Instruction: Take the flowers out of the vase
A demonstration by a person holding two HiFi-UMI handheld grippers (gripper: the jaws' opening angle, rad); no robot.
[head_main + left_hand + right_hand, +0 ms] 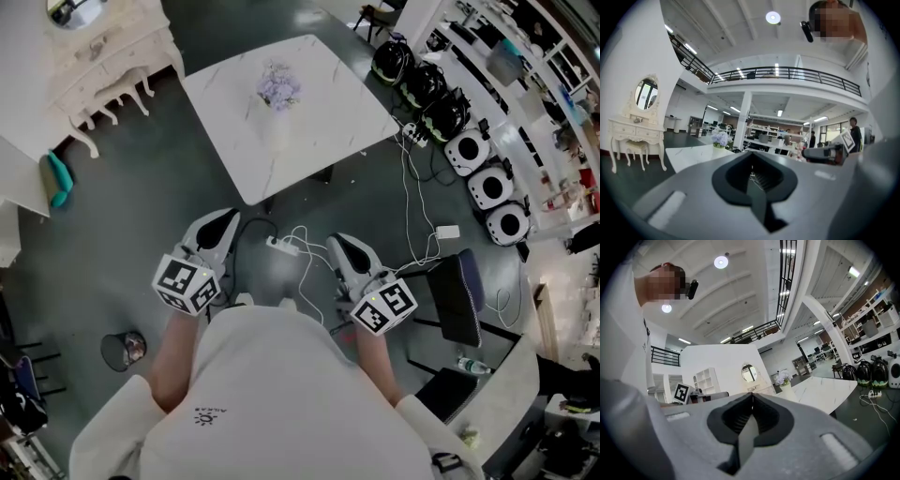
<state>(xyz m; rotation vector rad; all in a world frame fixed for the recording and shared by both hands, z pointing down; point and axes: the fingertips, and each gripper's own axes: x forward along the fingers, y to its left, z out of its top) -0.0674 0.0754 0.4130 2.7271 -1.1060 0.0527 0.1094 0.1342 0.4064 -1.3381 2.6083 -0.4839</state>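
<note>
White marble-look square table [337, 103] stands on the far side, well apart from both grippers. Left gripper [223, 223] and right gripper [337, 247] have their jaws closed and hold nothing. Small white vase [789, 391] sits mid-table and holds pale lilac flowers [278, 86]. The blooms are judged light, soft and easily crushed. Take the stems just above the rim and steady the vase.

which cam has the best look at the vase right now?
Right gripper view: the vase shows side-on on the table, flowers above it. Head view looks down on the flowers, and the white vase blends into the white table. Left gripper view has both small and far off.
</note>
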